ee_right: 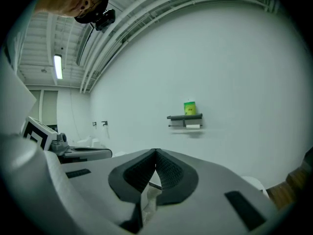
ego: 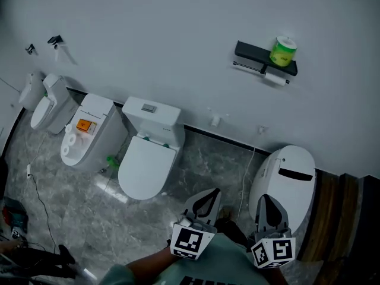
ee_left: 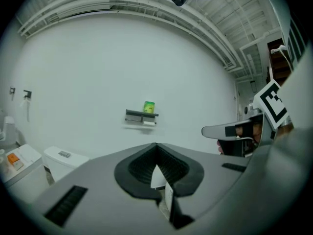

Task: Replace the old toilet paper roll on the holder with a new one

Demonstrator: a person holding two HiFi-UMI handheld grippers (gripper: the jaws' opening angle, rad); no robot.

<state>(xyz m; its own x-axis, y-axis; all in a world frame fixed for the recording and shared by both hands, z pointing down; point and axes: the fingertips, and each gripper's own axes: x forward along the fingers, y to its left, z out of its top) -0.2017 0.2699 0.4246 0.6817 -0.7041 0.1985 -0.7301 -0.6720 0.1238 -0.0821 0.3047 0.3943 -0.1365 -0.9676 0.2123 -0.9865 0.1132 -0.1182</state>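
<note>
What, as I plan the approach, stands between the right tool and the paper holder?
In the head view, a white toilet, then bare wall up to the holder.

The roll under the holder shows too small to judge its paper

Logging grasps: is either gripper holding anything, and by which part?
Nothing is held. The left gripper and the right gripper each have jaws closed together, empty. The old roll on the wall holder and the green-wrapped roll above it are untouched.
</note>
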